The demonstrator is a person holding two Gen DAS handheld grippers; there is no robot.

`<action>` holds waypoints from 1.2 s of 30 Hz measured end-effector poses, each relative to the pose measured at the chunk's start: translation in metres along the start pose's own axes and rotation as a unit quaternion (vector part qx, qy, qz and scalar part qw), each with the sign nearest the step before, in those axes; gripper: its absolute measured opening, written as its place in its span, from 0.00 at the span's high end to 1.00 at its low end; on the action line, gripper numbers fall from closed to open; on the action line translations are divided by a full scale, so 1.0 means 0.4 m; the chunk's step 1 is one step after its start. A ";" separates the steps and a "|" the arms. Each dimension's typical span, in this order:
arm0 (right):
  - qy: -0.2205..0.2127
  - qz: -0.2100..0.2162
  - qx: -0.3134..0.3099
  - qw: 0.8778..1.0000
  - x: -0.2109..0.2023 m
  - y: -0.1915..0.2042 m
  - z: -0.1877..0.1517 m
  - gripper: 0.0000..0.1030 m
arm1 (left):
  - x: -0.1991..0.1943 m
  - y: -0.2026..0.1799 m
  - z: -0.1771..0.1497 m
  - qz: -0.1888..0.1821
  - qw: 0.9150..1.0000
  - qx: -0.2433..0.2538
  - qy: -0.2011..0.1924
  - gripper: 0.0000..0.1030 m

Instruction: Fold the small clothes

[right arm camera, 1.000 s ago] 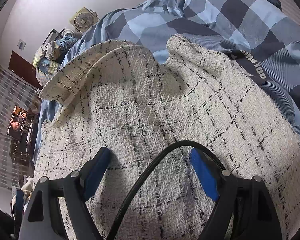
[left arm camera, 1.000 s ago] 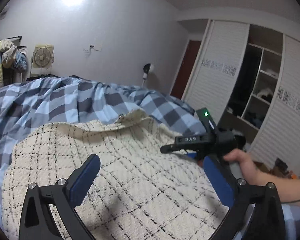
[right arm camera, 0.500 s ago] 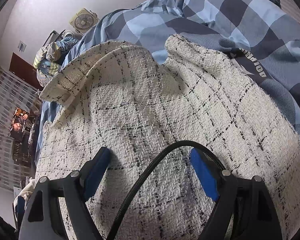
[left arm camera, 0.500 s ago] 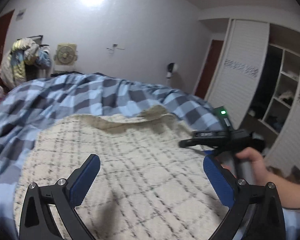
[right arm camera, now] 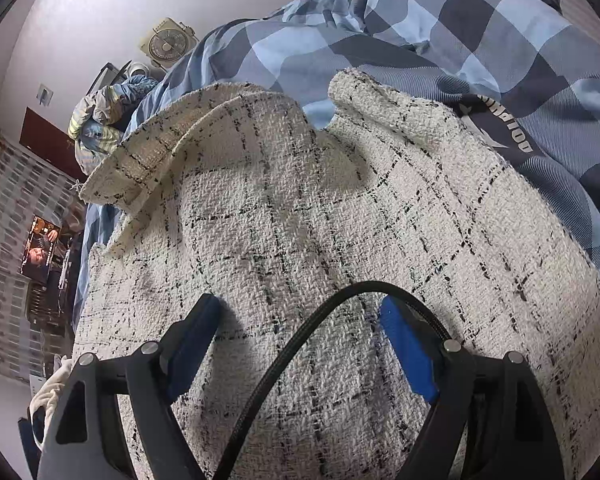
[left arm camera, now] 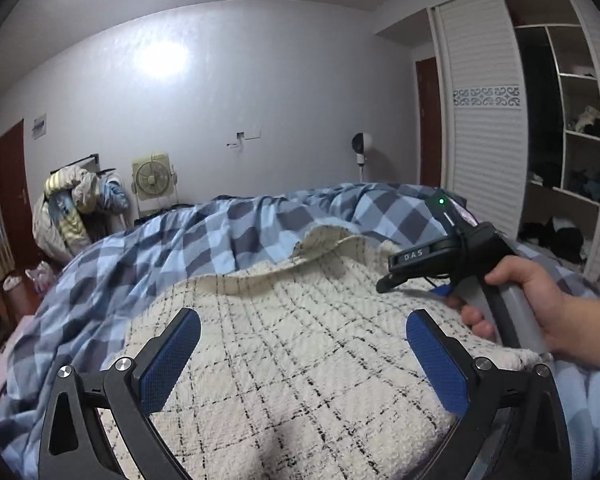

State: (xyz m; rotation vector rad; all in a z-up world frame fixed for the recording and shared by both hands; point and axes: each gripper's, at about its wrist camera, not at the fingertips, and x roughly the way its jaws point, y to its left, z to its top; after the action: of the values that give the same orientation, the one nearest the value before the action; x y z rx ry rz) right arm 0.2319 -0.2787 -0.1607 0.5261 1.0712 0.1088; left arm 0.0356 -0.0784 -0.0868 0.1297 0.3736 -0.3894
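I am working over a cream woven garment with thin black check lines (right arm camera: 320, 220), spread flat on a blue-and-grey checked duvet (left arm camera: 188, 248) covering a bed. My left gripper (left arm camera: 300, 344) hovers above the near part of the garment with its blue-padded jaws wide apart, holding nothing. My right gripper (right arm camera: 300, 320) sits low on the garment's right side, also spread wide and empty, its pads apparently touching the cloth. A black braided cable (right arm camera: 292, 360) loops between the right gripper's fingers, across the fabric. At the garment's far edge one corner is already turned over. I judge the cable could be pinched together with the cloth, and the thick weave may slip from a shallow grip.
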 end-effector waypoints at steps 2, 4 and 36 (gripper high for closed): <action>0.000 0.000 0.000 1.000 0.000 -0.001 0.001 0.22 | -0.004 0.003 0.001 -0.004 1.000 0.000 -0.004 0.00; 0.000 0.001 0.000 1.000 0.000 -0.001 0.001 0.22 | -0.031 0.012 0.000 -0.002 1.000 -0.009 -0.028 0.00; -0.061 -0.075 -0.088 0.991 -0.546 -0.148 -0.141 0.22 | -0.220 0.503 -0.158 0.054 0.956 -0.246 0.151 0.00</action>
State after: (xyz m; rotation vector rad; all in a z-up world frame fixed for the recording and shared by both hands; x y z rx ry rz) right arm 0.0676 -0.3832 -0.0323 0.2880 0.9678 0.0382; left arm 0.0182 0.1488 -0.1013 -0.2797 0.7522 -0.1589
